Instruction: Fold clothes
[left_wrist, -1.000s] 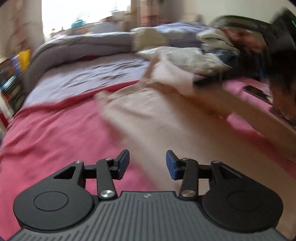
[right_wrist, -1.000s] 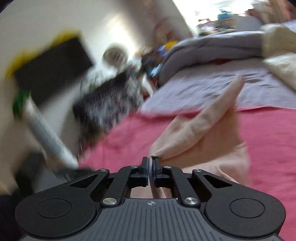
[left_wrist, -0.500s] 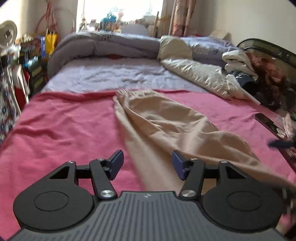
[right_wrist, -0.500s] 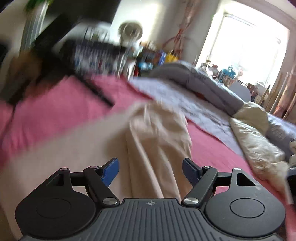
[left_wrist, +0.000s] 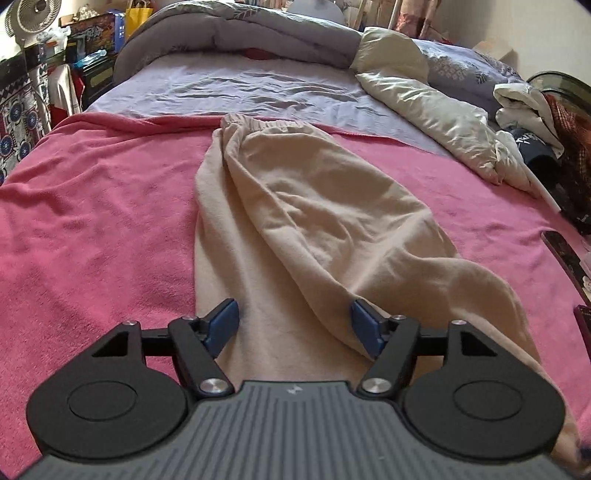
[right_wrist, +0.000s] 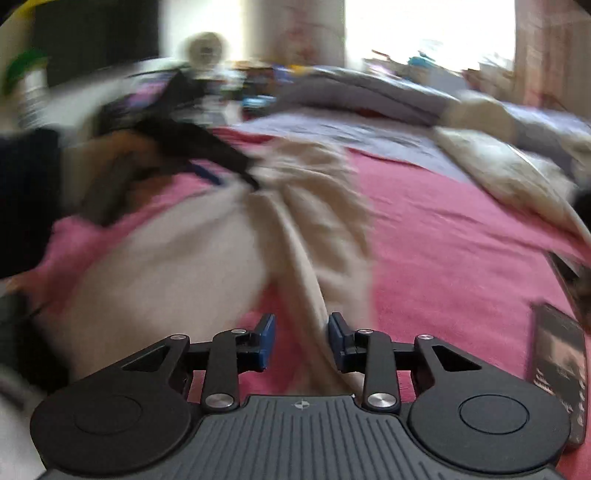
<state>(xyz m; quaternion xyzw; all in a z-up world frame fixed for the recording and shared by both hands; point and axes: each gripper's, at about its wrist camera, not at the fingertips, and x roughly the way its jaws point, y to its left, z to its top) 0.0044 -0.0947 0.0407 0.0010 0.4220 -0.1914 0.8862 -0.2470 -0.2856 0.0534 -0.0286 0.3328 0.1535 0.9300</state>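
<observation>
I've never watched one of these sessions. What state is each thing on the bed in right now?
Beige trousers: spread lengthwise, rumpled, not yet folded.
Pink blanket: laid flat under them.
Left tool: opening, over the cloth, gripping nothing.
Right tool: closing, a cloth ridge between its fingers.
Phone: lying flat.

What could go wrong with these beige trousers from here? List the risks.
1. The right gripper is closing around a narrow ridge of the beige trousers; it may pinch only one layer and skew the fold.
2. The left gripper is opening with nothing clamped, so the cloth could drag across the pink blanket.
3. A phone lies close by.
</observation>
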